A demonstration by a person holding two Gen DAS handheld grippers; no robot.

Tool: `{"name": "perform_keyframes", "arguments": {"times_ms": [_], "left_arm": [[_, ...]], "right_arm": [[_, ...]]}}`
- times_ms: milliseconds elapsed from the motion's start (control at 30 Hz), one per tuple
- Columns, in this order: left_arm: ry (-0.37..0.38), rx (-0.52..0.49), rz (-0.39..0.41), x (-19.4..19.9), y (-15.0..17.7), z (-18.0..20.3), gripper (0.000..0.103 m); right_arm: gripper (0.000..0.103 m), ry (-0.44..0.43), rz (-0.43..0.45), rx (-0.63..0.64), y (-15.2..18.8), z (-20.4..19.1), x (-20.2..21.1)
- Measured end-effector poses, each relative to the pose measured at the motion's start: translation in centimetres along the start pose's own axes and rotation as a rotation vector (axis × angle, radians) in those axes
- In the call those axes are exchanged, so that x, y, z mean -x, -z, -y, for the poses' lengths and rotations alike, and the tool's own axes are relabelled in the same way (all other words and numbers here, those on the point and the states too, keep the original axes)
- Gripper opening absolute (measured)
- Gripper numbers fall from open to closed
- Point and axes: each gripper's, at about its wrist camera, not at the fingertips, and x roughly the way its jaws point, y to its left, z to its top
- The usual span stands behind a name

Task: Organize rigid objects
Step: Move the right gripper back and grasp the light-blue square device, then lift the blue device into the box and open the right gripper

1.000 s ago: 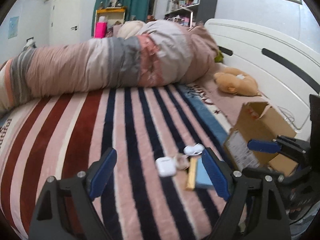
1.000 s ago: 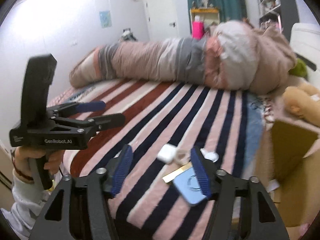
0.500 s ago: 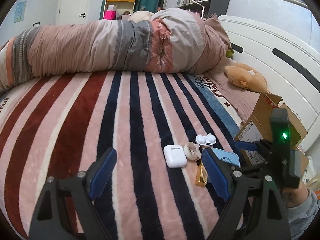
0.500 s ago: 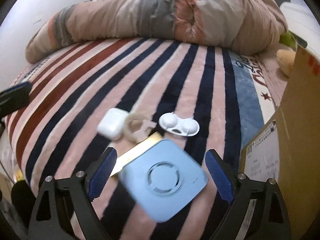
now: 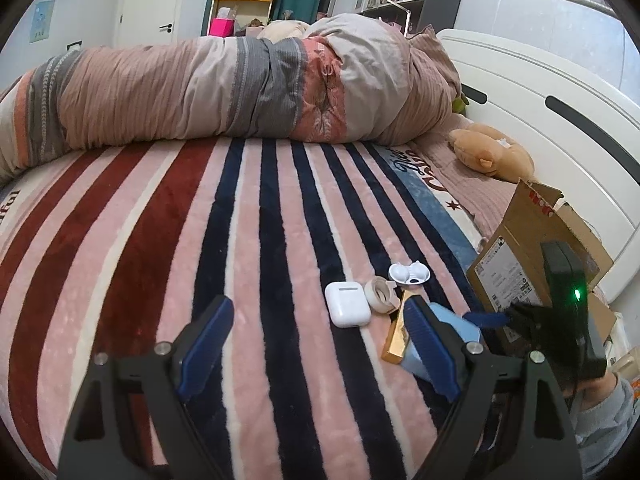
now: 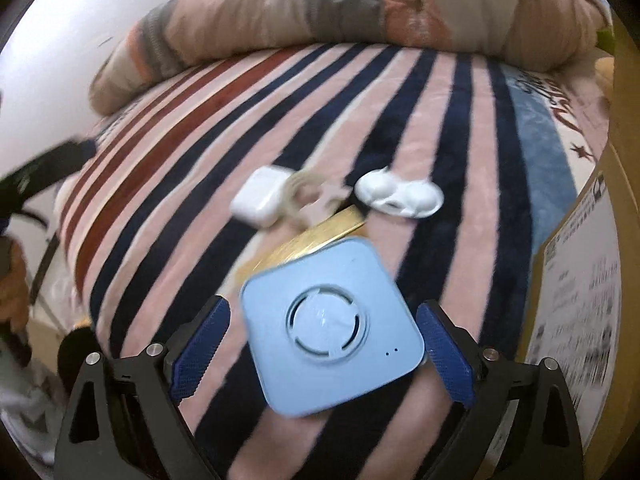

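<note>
Presently catalogued, left to right, on the striped blanket (image 5: 168,240): left gripper (image 5: 316,344), jaws spread wide and nothing held, hung above bare blanket just left of the cluster. White earbud case (image 5: 346,309), smooth and rounded, judged light and slippery; best taken across its short sides. Beige tape roll (image 5: 381,295), touching the case, with a loose end trailing toward the right. White twin-cup lens case (image 5: 409,273), lying behind the roll, small and light. Gold flat box (image 5: 397,336), thin and stiff, partly tucked under the next item. Blue square device (image 6: 332,332), a rigid plastic slab with rounded corners and a circular vent on its face; judged light, hard-shelled and somewhat slick, so opposite flat edges are the hold to be preferred. Right gripper (image 6: 324,350), jaws parted and straddling the blue device, one blue pad at each side; contact is not seen, the view being blurred. Cardboard box (image 5: 532,252), open-topped, standing at the far right close against the device, its flap likely to crowd the right finger. Rolled duvet (image 5: 240,88) and plush toy (image 5: 492,154) are noted well behind, out of the way.
</note>
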Motion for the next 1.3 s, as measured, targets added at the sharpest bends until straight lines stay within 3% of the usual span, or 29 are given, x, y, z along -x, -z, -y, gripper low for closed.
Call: {"name": "perform_keyframes", "arguments": {"times_ms": [300, 367, 433, 600, 833, 900, 1033, 1067, 1133, 1200, 1300], "left_arm": [[0.007, -0.010, -0.023, -0.2, 0.5, 0.4, 0.085], [0.018, -0.025, -0.029, -0.2, 0.7, 0.7, 0.085], [0.035, -0.034, -0.036, -0.2, 0.9, 1.0, 0.085], [0.094, -0.042, -0.062, -0.2, 1.3, 1.4, 0.085], [0.348, -0.002, -0.064, 1.2, 0.6, 2.5, 0.085], [0.411, 0.007, -0.058, 1.7, 0.1, 3.0, 0.085], [0.512, 0.018, -0.044, 2.8, -1.0, 4.5, 0.084], [0.529, 0.016, -0.037, 3.1, -1.3, 5.0, 0.083], [0.549, 0.012, -0.030, 3.6, -2.1, 6.0, 0.068], [0.524, -0.011, -0.030, 3.9, -2.9, 7.2, 0.051], [0.503, -0.055, -0.023, 4.4, -3.7, 8.9, 0.047]], "right_arm": [[0.094, 0.000, -0.059, 0.050, 1.2, -1.6, -1.6], [0.092, 0.008, -0.050, 0.024, 1.1, -1.5, -1.9], [0.080, 0.048, -0.027, 0.042, 1.1, -2.0, -1.7], [0.080, 0.056, 0.054, 0.086, 1.3, -3.4, 0.2], [0.080, -0.022, 0.263, 0.160, 0.3, -6.5, 6.2], [0.080, -0.041, 0.352, 0.188, 0.1, -7.3, 8.3], [0.080, -0.042, 0.437, 0.231, -0.3, -8.2, 10.4], [0.080, -0.042, 0.452, 0.236, -0.4, -8.3, 10.8], [0.080, -0.043, 0.478, 0.244, -0.1, -8.2, 11.7], [0.080, -0.031, 0.506, 0.241, 0.0, -7.6, 12.7], [0.080, -0.035, 0.535, 0.224, 0.5, -6.4, 14.3]]}}
